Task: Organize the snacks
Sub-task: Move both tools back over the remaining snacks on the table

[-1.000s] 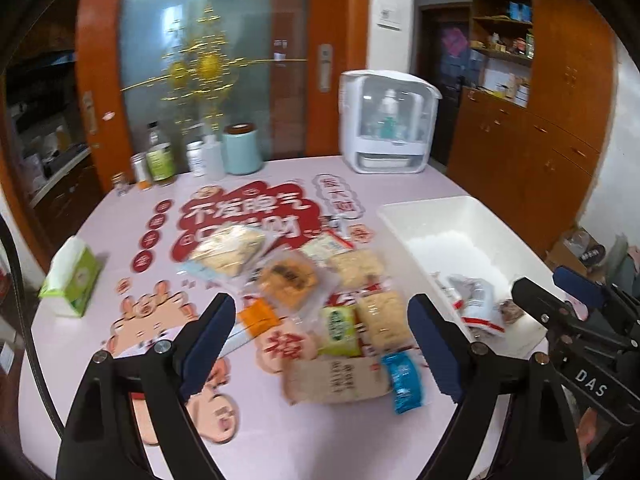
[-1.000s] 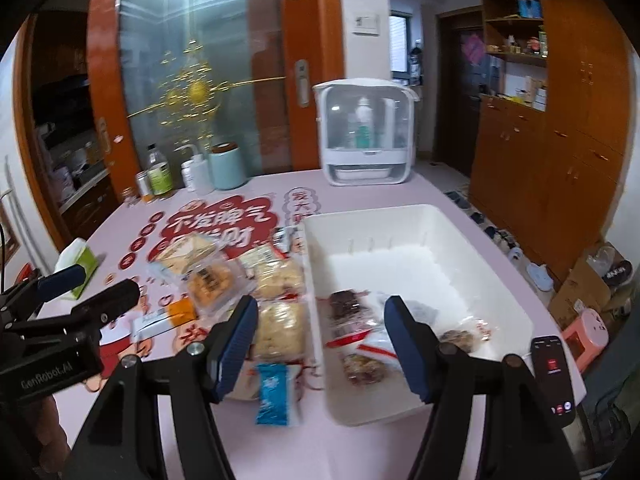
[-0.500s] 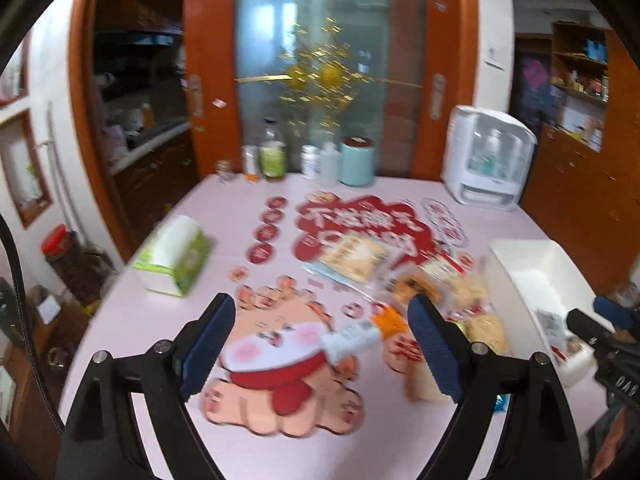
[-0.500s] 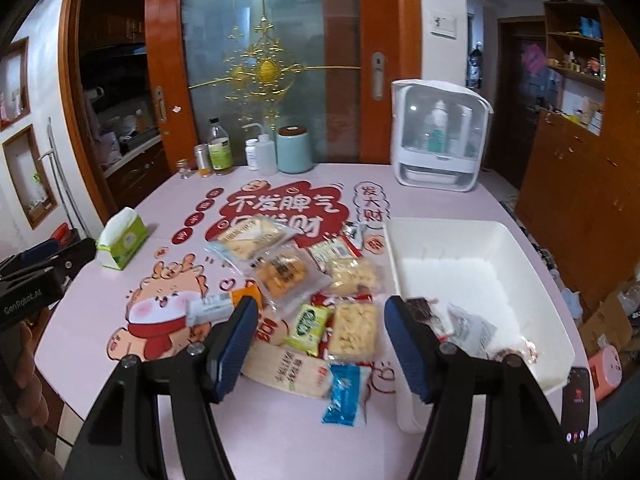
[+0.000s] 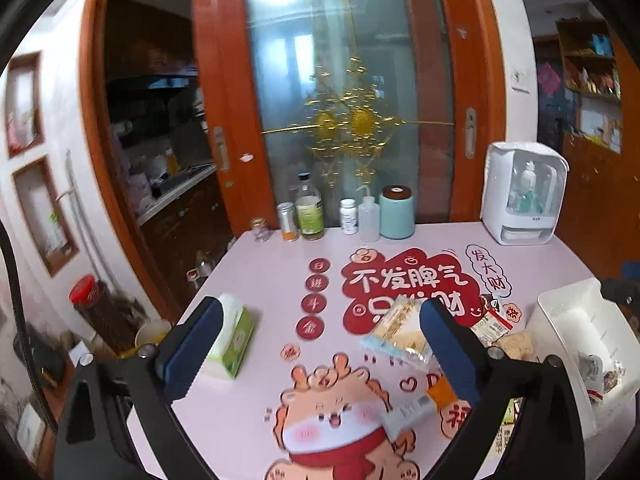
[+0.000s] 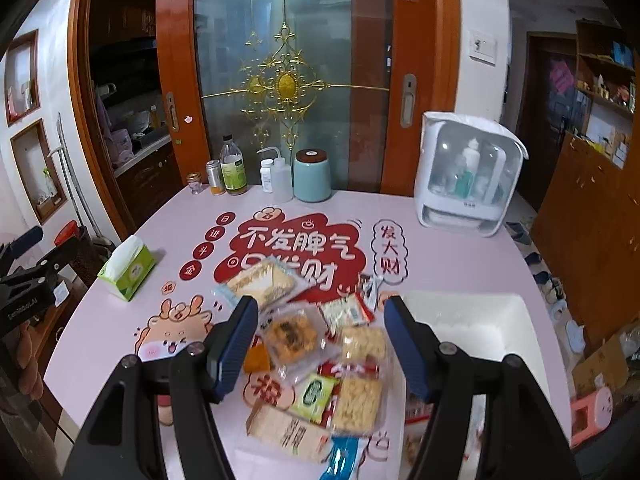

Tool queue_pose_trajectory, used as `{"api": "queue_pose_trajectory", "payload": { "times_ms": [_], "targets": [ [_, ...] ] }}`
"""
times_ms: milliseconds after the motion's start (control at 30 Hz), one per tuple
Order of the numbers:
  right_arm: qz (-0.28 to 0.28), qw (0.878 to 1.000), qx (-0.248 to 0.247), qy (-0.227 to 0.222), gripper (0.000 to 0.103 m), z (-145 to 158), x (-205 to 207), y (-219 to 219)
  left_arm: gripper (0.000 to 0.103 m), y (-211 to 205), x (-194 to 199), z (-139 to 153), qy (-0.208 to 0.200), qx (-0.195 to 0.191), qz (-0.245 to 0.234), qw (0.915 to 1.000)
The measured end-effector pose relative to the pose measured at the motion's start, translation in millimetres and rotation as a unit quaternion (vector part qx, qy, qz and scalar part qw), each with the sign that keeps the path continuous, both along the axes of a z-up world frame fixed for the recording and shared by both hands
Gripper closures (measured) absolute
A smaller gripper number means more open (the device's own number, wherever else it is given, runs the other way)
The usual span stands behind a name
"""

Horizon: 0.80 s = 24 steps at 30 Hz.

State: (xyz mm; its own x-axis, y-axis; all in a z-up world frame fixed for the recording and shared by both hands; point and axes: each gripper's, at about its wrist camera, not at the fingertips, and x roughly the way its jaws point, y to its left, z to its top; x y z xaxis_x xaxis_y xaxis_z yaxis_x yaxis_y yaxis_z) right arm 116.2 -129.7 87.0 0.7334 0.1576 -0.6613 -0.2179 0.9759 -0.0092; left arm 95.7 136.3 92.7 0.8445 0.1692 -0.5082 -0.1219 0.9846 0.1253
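Pink and printed with red cartoon lettering, the bench (image 6: 460, 248) carries a loose heap of snack packets (image 6: 320, 344) at lower centre of the right wrist view, just left of a white bin (image 6: 520, 320) at lower right. Both the left tongs (image 5: 316, 354) and the right tongs (image 6: 320, 344) stand wide and hold nothing; the right pair hangs over the heap. The packets look light, soft and crinkly, their film probably slippery, and the biscuits inside likely to crumble. A pinch on a sealed edge or across the short side seems safer than squeezing the middle. The clear-wrapped round cake (image 6: 290, 334) lies topmost and easiest to reach. In the left wrist view the bin (image 5: 560, 308) at right already holds a few wrapped pieces (image 5: 600, 372), with most of its floor bare. A green tissue pack (image 6: 128, 266) sits well apart at left.
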Motion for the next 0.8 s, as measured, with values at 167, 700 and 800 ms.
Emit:
{"api": "queue_pose_trajectory", "payload": {
  "times_ms": [167, 700, 800],
  "targets": [
    [0.024, 0.997, 0.040, 0.057, 0.037, -9, 63, 5, 0.004, -26, 76, -3, 0.056, 0.029, -0.052, 0.9967],
    [0.084, 0.974, 0.033, 0.210, 0.012, -164, 158, 32, 0.004, -69, 246, -165, 0.298, 0.076, -0.153, 0.9392],
    [0.107, 0.968, 0.000, 0.227, 0.012, -190, 159, 44, 0.004, -80, 252, -196, 0.320, 0.087, -0.173, 0.9276]
  ]
}}
